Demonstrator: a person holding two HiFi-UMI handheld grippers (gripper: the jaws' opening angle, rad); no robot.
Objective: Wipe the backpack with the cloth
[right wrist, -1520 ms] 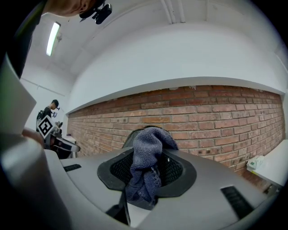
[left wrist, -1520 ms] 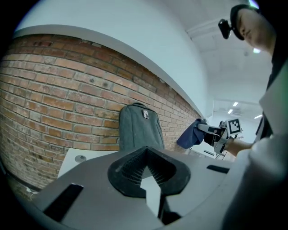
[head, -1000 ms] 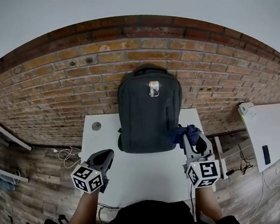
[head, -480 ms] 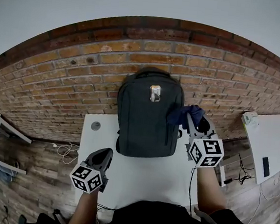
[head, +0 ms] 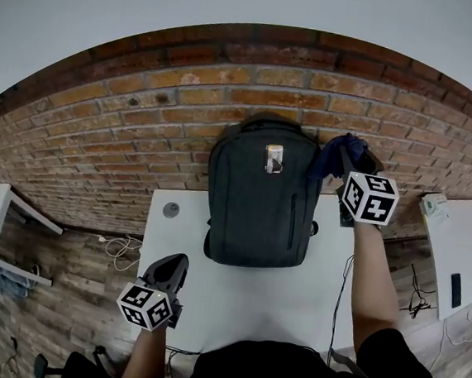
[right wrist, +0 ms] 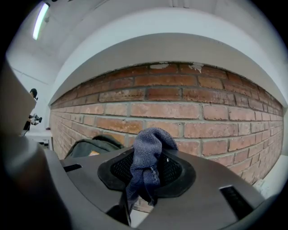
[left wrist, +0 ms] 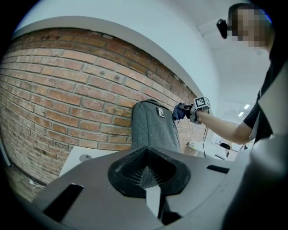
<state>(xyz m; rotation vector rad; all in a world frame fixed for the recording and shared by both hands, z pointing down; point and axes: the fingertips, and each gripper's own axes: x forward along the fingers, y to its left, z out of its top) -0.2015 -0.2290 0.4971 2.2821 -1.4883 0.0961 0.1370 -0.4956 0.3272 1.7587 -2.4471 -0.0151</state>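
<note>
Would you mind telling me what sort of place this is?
Probably an office or lab workspace: a white table stands against a bare brick wall, another white desk stands nearby, and cables trail over the wood floor.

Soft, even indoor light fills all three views, bright enough to read detail and free of glare. In the right gripper view a long white ceiling tube lamp [right wrist: 40, 20] glows at the upper left. The dark grey fabric backpack [head: 260, 199] casts only a thin, faint shadow at its foot on the white rectangular table top [head: 233, 300]. The wide lenses bow the red-brown brick wall [head: 142, 125] into an arc (strongest toward the edges), and both gripper views fade to black corners. The dark blue knitted cloth [right wrist: 146, 152] shows its weave sharply, while the nearest foreground under each lens is soft and shaded.
</note>
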